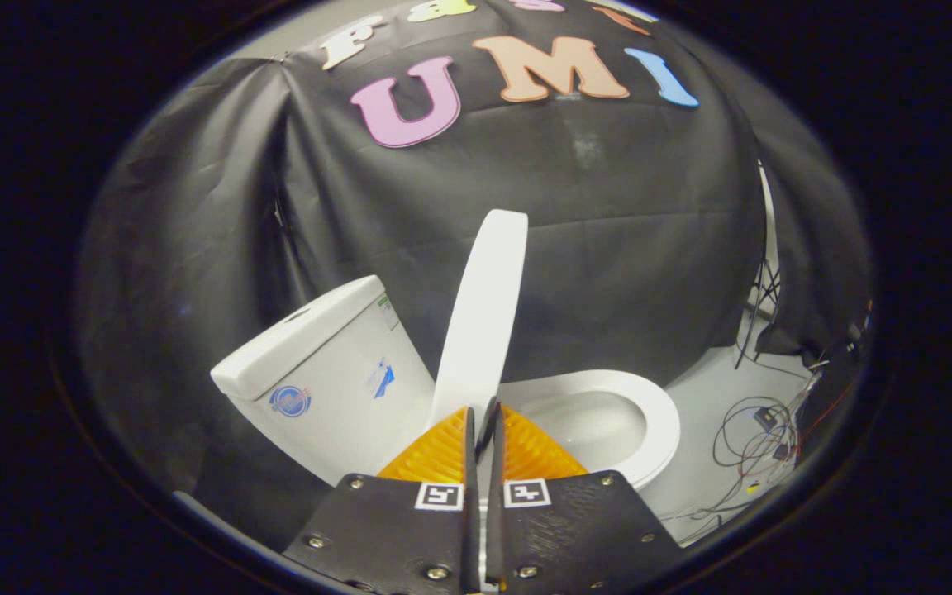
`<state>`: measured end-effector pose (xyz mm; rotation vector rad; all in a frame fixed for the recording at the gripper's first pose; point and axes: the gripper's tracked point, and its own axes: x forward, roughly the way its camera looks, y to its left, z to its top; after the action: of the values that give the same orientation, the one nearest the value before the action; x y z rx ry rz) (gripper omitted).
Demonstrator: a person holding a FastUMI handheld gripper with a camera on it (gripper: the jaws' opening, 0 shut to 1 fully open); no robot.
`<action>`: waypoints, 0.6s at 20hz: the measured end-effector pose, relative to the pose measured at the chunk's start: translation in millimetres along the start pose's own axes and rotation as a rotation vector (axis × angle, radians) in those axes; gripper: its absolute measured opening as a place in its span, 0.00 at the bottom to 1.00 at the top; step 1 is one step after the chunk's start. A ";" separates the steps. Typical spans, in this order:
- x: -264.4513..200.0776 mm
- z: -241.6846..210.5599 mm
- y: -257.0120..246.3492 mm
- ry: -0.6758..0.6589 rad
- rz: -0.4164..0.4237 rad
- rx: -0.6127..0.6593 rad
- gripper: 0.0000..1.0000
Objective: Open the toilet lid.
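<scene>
**newbie_ops:** Lid position check please, what's my claw (483, 413) actually doing right now?

**booth_regular:** Your two fingers are drawn in narrow with just a slim slot between them, and the near edge of the toilet lid (483, 314) drops right into that slot. Looks to me like you're pinching the lid's edge, though the exact contact is tucked behind the fingertips, so call that a strong guess.

**newbie_ops:** And where's the lid sitting?

**booth_regular:** Raised almost upright, seen edge-on, its long axis running straight up and away from your fingertips with a slight lean. The tank (323, 376) is off to the left of it, the open seat ring (659, 417) and bowl (583, 417) to the right. So the lid stands between the two, dead ahead of you.

**newbie_ops:** Which way do I go then?

**booth_regular:** Toward the tank side, I'd say. The hinge line looks to be down behind your fingers, so the top still has a bit of arc left before it rests back. Job's mostly done. Mind the cables on the floor (740, 388) to the right.
</scene>
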<state>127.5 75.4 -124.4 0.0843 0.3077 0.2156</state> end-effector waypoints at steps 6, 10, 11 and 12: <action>2.6 6.3 13.5 -0.028 0.018 -0.036 0.04; 4.2 10.2 13.2 -0.055 0.016 -0.098 0.04; 4.8 12.2 13.3 -0.063 0.011 -0.110 0.04; 6.2 14.1 13.2 -0.070 0.008 -0.120 0.04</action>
<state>135.0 88.9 -111.3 -0.0258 0.2243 0.2378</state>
